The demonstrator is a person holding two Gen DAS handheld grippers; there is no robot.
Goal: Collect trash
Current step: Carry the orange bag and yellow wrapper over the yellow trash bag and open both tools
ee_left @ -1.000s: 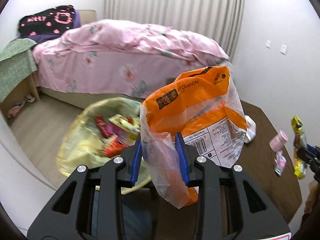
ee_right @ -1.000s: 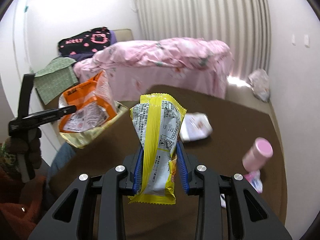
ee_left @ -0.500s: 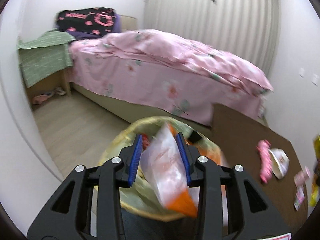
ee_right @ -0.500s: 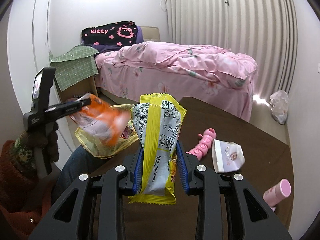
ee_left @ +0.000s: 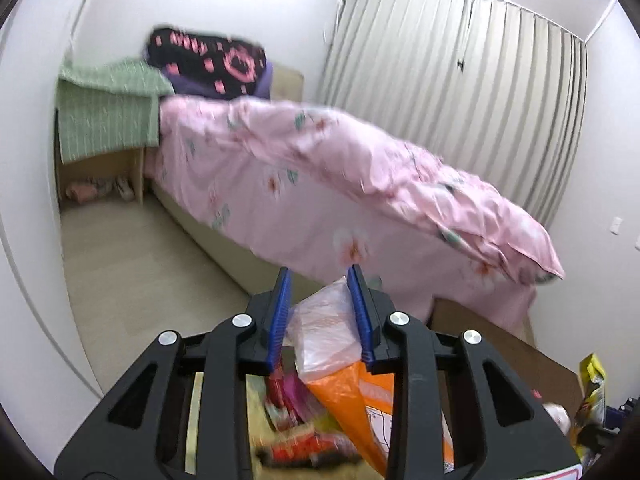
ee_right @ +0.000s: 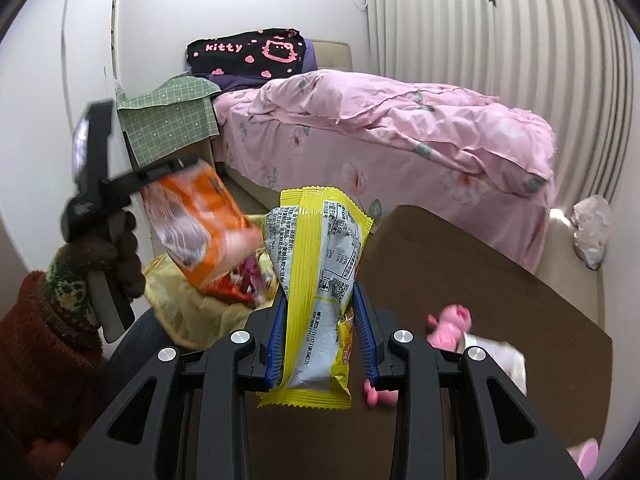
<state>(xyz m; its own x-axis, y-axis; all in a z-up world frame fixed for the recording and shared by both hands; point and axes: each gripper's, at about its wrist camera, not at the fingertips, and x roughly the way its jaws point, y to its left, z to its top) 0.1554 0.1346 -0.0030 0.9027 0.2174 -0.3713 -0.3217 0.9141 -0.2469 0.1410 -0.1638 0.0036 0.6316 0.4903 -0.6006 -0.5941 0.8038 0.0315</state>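
The left gripper (ee_left: pixel 320 312) has its jaws closing, narrow, with the orange bag (ee_left: pixel 352 396) between them; its clear upper end lies against the right pad, but whether the left pad presses it is hard to tell through the blur. In the right wrist view that gripper (ee_right: pixel 172 166), held in a gloved hand (ee_right: pixel 108 256), carries the orange bag (ee_right: pixel 196 220) hanging tilted over the yellow trash bag (ee_right: pixel 180 304), which sits beside the table's left edge and already contains red and pink wrappers (ee_left: pixel 292 404). The right gripper (ee_right: pixel 320 320) is clenched on the yellow wrapper (ee_right: pixel 316 280), which stands upright between both blue pads, its lower end hanging below them. It is above the brown table (ee_right: pixel 460 264), near the table's left side and just right of the trash bag. On the table to the right lie a pink toy (ee_right: pixel 448 324) and a white packet (ee_right: pixel 500 356), partly hidden behind the gripper body. Beyond the table stands a bed (ee_right: pixel 400 132) with a pink cover, and a crumpled plastic bag (ee_right: pixel 592 232) lies on the floor by the curtain (ee_right: pixel 500 32).
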